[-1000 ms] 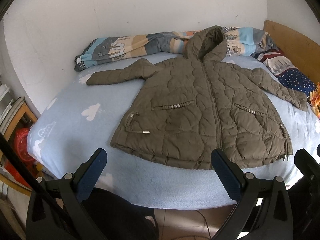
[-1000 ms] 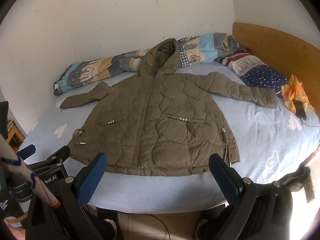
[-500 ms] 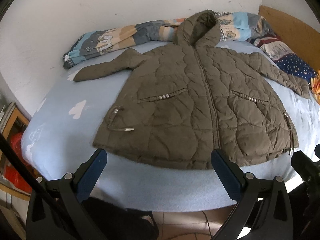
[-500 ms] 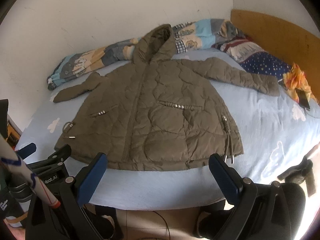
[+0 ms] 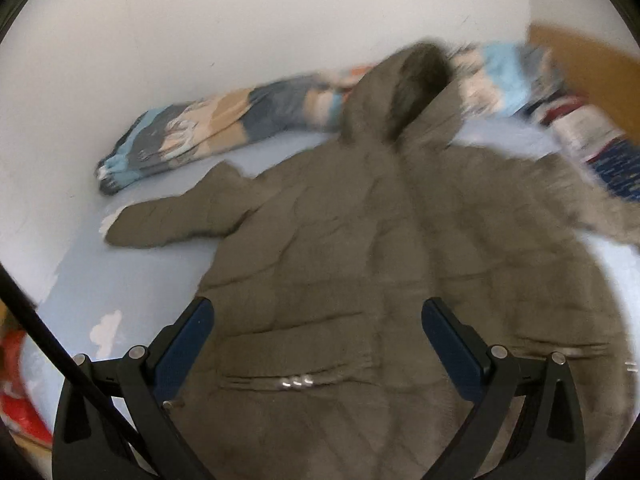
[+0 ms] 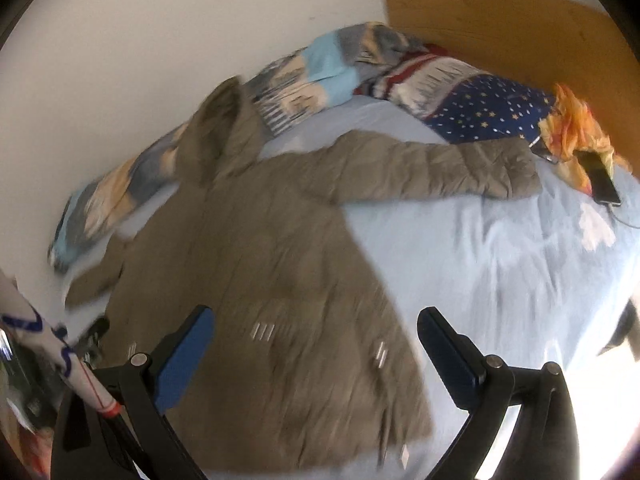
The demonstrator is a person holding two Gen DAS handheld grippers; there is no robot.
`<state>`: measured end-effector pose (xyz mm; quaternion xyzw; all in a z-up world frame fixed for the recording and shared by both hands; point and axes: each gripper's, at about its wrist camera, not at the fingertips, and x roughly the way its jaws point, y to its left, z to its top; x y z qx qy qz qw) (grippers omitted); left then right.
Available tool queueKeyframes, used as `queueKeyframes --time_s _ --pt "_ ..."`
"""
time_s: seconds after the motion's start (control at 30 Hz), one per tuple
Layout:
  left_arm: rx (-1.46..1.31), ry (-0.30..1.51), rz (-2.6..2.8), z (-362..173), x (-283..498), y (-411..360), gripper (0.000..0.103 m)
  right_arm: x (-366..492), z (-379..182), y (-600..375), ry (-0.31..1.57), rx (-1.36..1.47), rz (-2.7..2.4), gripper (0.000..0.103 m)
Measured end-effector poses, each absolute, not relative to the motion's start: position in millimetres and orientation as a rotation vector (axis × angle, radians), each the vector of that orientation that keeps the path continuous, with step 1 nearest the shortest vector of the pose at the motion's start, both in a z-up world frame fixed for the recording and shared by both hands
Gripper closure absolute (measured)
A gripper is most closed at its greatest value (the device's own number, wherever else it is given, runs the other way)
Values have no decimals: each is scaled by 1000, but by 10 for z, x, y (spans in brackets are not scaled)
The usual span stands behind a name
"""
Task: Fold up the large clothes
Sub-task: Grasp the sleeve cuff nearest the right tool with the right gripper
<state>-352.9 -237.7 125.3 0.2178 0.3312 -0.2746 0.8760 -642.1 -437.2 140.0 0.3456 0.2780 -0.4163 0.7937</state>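
The jacket [image 5: 360, 280] lies flat, front up, on the bed [image 6: 500, 260], hood at 12 o'clock. Left gripper [image 5: 316, 344] and right gripper [image 6: 312, 344] hang over it, jaws wide and empty. Best is to pinch each cuff (sleeve [image 6: 440, 168] at 2 o'clock), then fold inward. No containers are visible.

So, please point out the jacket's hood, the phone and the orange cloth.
hood [image 5: 404, 92], left wrist view, on its dark opening.
phone [image 6: 602, 180], right wrist view, on its dark screen.
orange cloth [image 6: 576, 132], right wrist view, on its crumpled middle.
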Motion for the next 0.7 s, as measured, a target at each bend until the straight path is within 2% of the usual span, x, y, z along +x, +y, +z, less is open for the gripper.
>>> queueKeyframes --time_s 0.1,0.2,0.27,0.43,0.5,0.7 --pt "396 807 -611 1140 -3325 -2423 0 -6500 1173 -5090 591 880 -924 0" --pt "417 796 -589 1114 -3240 -2461 0 -6948 862 -5739 506 1068 -1006 10" --pt "421 794 -577 1109 -3165 -2450 0 -7285 706 -6050 398 1160 -1022 10" --pt "354 845 -531 1101 -2868 -2309 0 -7912 388 -6466 206 1301 -1120 15" --pt "346 868 -491 1066 -2709 -2227 0 -8107 237 -6603 145 1371 -1168 27" --pt "209 1033 -361 829 -2195 -1817 0 -8222 -82 -6962 42 1456 -1151 29"
